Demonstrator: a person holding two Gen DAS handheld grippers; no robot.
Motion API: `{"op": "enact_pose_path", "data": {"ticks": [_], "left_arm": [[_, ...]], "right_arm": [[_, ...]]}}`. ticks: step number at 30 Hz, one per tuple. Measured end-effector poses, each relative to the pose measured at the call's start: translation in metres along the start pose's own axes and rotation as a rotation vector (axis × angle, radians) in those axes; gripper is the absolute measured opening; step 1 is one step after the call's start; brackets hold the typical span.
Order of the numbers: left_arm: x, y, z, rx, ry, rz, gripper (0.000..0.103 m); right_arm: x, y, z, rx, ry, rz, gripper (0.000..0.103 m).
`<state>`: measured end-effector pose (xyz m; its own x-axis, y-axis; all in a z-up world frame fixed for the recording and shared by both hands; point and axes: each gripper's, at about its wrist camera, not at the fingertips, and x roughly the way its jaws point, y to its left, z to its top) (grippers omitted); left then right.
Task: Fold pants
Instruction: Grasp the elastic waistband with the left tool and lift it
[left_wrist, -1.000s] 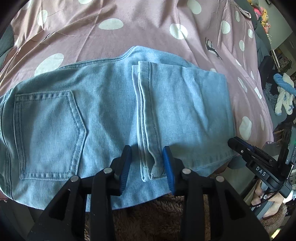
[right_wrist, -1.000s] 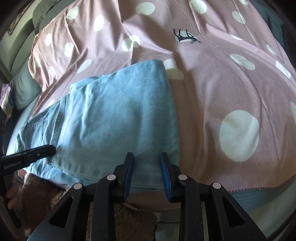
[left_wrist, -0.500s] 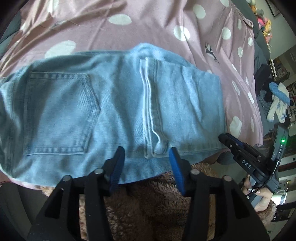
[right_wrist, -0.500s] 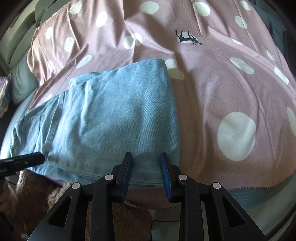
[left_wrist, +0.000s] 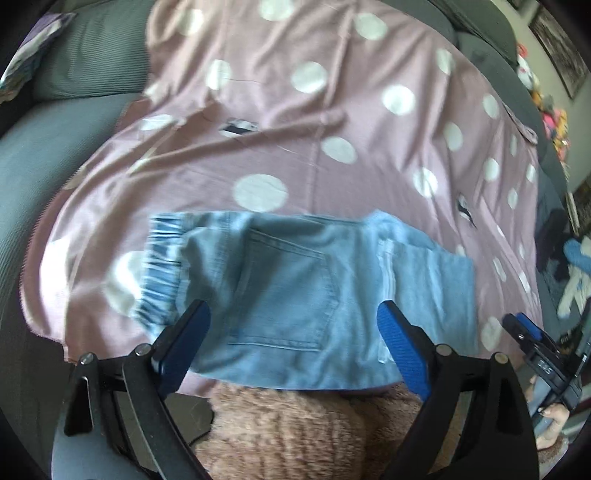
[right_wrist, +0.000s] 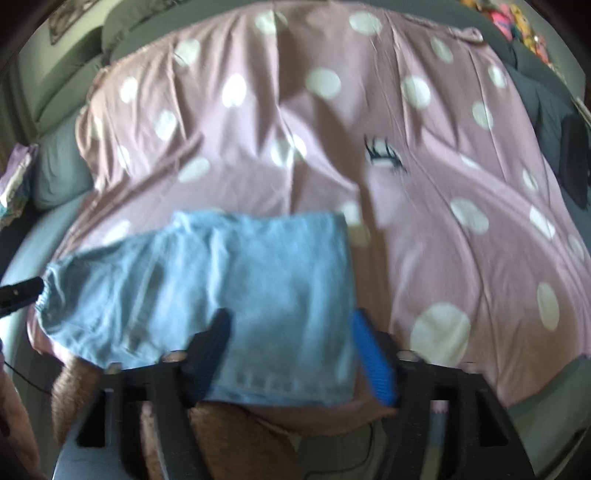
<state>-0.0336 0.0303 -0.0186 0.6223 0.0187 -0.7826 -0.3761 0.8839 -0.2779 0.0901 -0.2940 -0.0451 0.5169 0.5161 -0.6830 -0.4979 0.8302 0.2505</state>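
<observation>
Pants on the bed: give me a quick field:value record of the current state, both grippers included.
pants: light blue denim pants, folded into a compact rectangle, back pocket facing up
waistband: elastic waistband at the left end in the left wrist view
surface: pink polka-dot sheet
left gripper: left gripper open wide, holding nothing
right gripper: right gripper open wide, holding nothing
image quality: motion blur in both views

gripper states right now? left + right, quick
Left gripper: open, holding nothing, above the folded jeans.
Right gripper: open, holding nothing, jaws wide over the jeans' near edge.
</observation>
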Motion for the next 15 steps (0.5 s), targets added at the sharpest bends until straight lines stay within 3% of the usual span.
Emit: {"op": "enact_pose_path", "data": {"ticks": [6, 10, 15], "left_arm": [[-0.009, 0.055, 0.001, -0.136, -0.043, 0.080, 0.096], [0.000, 0.089, -0.005, -0.228, -0.024, 0.108, 0.097], [0.021, 0.116, -0.017, -0.319, 0.038, 0.068, 0.097]], "right_arm": [[0.003, 0.026, 0.013, -0.062, -0.025, 0.035, 0.082], [0.011, 0.038, 0.015, -0.078, -0.009, 0.047, 0.083], [0.017, 0.046, 0.014, -0.083, 0.006, 0.023, 0.083]]}}
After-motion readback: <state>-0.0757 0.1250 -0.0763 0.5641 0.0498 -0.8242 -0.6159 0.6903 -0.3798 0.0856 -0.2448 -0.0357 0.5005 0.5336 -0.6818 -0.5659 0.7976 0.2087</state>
